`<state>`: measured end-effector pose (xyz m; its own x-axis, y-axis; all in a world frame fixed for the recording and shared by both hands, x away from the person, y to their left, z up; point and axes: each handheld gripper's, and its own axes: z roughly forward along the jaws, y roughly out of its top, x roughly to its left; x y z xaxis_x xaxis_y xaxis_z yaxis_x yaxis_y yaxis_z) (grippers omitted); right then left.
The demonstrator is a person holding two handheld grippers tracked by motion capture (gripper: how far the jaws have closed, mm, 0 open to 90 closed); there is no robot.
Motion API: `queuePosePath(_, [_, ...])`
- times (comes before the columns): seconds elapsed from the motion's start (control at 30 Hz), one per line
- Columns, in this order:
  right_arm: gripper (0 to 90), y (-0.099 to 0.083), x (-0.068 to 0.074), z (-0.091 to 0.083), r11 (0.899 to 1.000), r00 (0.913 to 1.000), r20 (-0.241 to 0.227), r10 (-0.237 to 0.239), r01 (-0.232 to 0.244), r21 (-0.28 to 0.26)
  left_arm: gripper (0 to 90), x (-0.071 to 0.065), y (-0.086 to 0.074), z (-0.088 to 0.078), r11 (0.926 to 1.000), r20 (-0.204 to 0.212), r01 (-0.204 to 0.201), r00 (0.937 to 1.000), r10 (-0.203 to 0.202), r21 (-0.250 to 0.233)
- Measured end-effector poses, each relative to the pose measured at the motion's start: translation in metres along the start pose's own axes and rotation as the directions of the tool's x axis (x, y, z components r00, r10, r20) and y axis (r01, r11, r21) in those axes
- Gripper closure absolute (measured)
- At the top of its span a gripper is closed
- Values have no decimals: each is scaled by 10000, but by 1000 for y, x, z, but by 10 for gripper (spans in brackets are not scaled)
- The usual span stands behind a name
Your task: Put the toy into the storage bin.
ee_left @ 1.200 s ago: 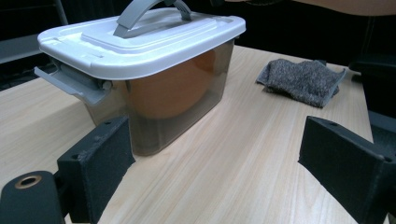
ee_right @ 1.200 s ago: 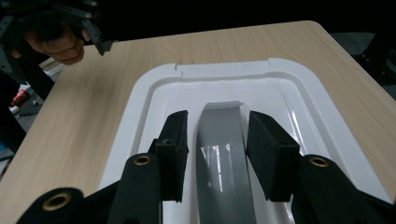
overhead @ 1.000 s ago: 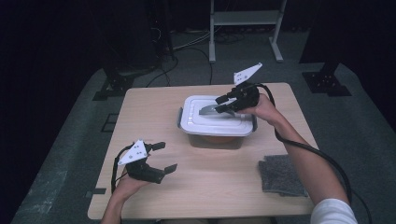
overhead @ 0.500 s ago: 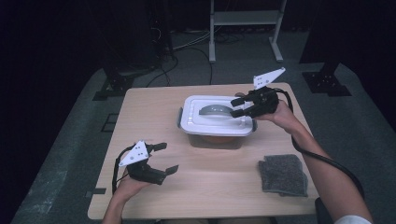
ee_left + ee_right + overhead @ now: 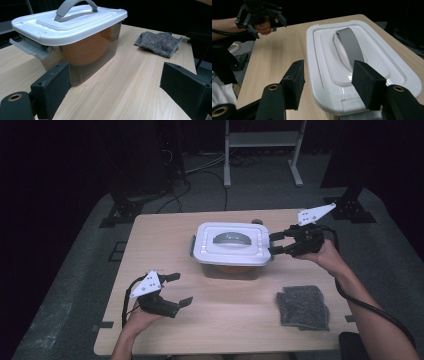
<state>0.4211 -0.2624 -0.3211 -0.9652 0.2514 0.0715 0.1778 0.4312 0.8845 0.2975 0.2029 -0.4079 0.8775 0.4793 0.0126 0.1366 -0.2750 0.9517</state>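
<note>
Here, a lidded plastic box [image 5: 234, 251] on a wooden table [image 5: 165, 237], right gripper [image 5: 276, 242] just beside its right edge, jaws apart and just opening, nothing between them; left gripper [image 5: 179, 290] near the box's front-left, jaws wide apart, empty; grey cloth [image 5: 302, 306] near the right forearm.

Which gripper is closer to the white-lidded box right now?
Right. The right gripper sits at the box's right end, fingers open. The left gripper hovers apart, off its near left corner.

L tool [image 5: 174, 289] jaws wide; R tool [image 5: 274, 243] jaws just opening, nothing between.
</note>
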Motion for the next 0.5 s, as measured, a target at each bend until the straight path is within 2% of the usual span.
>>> queuePosePath(0.5, [391, -28, 14, -28, 9994, 9983, 476, 349, -345, -77, 86, 0, -1, 1, 10000, 0, 48, 10000, -48, 45])
